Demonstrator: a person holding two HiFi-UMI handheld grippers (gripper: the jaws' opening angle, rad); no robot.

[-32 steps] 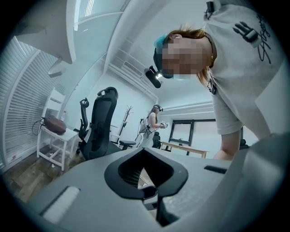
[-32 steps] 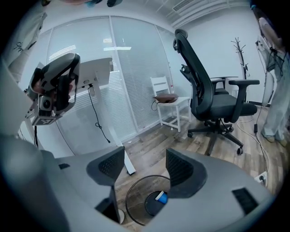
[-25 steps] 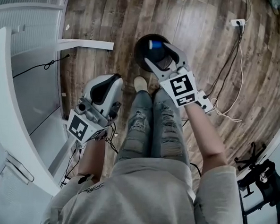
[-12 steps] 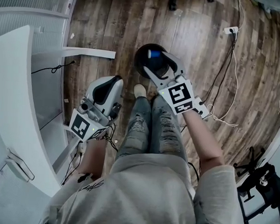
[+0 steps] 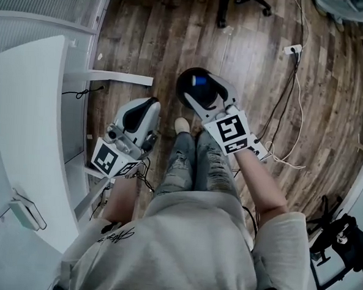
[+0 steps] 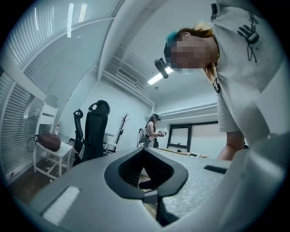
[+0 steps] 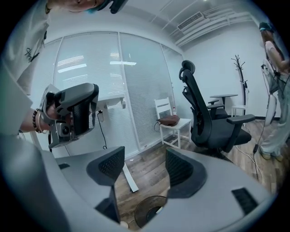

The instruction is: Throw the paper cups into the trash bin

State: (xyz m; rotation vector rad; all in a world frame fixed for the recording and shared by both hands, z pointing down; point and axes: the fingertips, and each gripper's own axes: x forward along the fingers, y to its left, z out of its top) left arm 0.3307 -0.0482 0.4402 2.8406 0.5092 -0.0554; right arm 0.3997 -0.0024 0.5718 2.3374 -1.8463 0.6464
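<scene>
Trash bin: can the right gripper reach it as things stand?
Probably yes. The right gripper is open and held above the trash bin; in its own view the bin's mouth shows below, between the jaws, with nothing blocking.

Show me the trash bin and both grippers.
trash bin (image 5: 181,87): head view, its dark rim.
right gripper (image 7: 142,168): right gripper view, between its open jaws.
left gripper (image 6: 144,150): left gripper view, where its jaws meet.

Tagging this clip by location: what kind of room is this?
Probably an office: a black swivel chair, a coat stand, slatted window blinds and a wood-plank floor.
</scene>
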